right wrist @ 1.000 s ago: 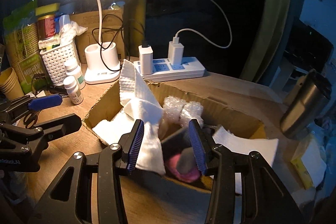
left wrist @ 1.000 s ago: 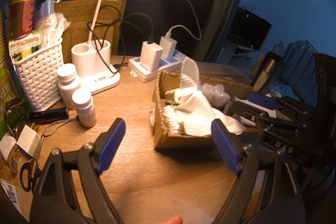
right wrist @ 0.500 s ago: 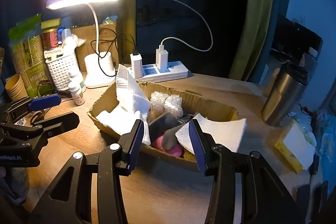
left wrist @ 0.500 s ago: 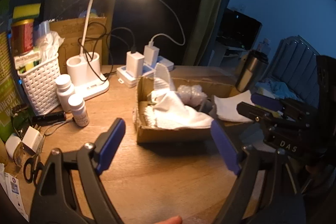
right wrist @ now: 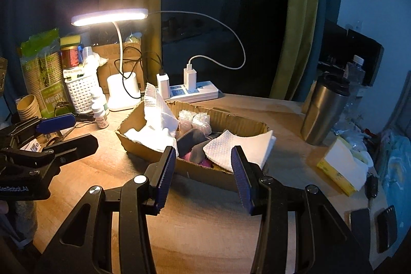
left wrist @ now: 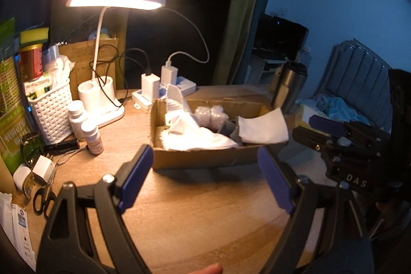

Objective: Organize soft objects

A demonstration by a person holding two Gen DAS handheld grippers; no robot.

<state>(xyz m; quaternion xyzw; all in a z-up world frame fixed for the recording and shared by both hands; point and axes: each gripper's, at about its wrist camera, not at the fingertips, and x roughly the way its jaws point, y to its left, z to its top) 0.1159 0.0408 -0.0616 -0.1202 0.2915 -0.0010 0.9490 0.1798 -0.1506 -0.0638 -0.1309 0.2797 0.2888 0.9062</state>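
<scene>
A shallow cardboard box (left wrist: 205, 158) (right wrist: 205, 172) sits on the wooden table. It holds white paper towels (left wrist: 195, 130) (right wrist: 159, 117), a folded white tissue (left wrist: 262, 129) (right wrist: 239, 148), bubble wrap rolls (right wrist: 195, 120), grey sponges (right wrist: 192, 138) and something pink (right wrist: 188, 157). My left gripper (left wrist: 205, 179) is open and empty, back from the box's near side. My right gripper (right wrist: 203, 176) is open and empty, in front of the box. Each gripper shows in the other's view, the right one (left wrist: 331, 135) and the left one (right wrist: 56, 130).
A lit desk lamp (right wrist: 110, 17), a power strip with chargers (right wrist: 190, 91), a white basket (left wrist: 51, 109) and two pill bottles (left wrist: 84, 125) stand at back left. A steel tumbler (right wrist: 323, 109) and a yellow tissue box (right wrist: 341, 166) are at right. Scissors (left wrist: 43, 199) lie near left.
Both grippers have pulled back and up from the box, so more of the table and room shows. Both stay open and empty. The box contents have not moved.
</scene>
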